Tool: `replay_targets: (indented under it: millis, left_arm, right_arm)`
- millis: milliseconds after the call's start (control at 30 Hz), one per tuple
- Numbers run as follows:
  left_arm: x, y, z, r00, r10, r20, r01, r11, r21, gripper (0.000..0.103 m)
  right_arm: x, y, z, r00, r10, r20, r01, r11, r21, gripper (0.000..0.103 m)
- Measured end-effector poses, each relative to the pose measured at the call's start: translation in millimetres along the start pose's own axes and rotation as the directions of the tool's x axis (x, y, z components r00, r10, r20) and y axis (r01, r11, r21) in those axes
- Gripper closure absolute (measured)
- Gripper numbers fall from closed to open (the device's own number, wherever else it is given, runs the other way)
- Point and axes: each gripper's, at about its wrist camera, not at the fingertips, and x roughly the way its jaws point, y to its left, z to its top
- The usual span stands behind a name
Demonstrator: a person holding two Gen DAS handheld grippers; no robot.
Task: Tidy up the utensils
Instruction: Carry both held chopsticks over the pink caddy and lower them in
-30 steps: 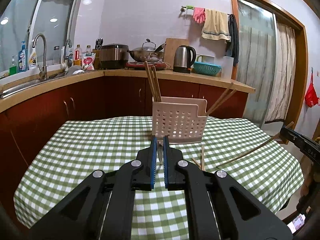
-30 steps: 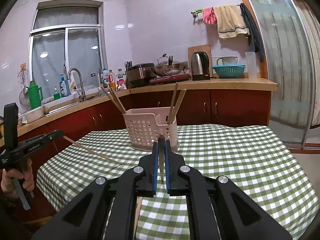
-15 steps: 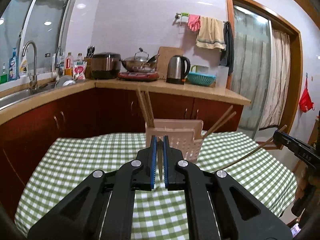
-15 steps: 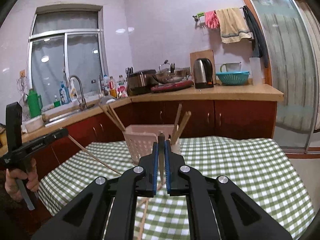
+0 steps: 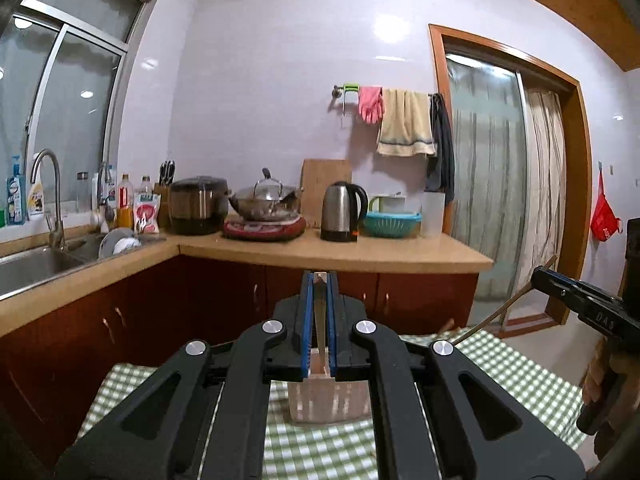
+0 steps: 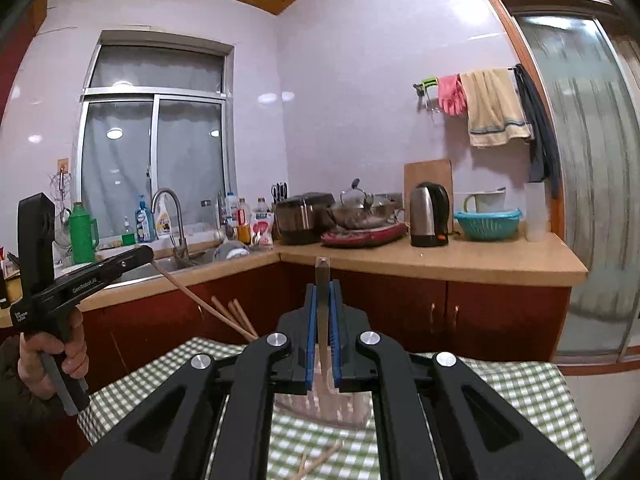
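kitchen corner with red cabinets, and a green checked tablecloth (image 5: 520,376) on the table up front. both tongs are held up roughly level above it. left gripper (image 5: 319,280) is clamped on a chopstick (image 5: 319,312), and from the other side you can see that stick (image 6: 192,294) slanting down out of its tip. right gripper (image 6: 322,292) is pinched on its own chopstick (image 6: 322,280). a hand (image 6: 52,356) squeezes the left handle. white perforated basket (image 5: 328,400) sits on the cloth just under both tongs, a few chopsticks (image 6: 236,314) poking out of it. two more chopsticks (image 6: 320,458) lie loose on the cloth nearby. kettle (image 5: 344,212) and wok (image 5: 264,200) sit on the counter behind.
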Motion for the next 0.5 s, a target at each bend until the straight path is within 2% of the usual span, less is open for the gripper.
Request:
replay_targets:
  millis: [200,500]
  left_arm:
    - [34.5,0.4,6.8,1.0,0.013,-0.012,-0.013,1.0,-0.001,0.097]
    - [88.2,5.6,-28.0,0.99,0.019,-0.14,-0.019,1.0,-0.001,0.097]
  right_arm:
    - [35.7,-6.5,8.0,1.0,-0.006,-0.012,0.006,1.0,-0.019,0.096]
    - [92.8,-17.9,-19.8,0.991,-0.009,-0.134,0.008,1.0,-0.005,0.096]
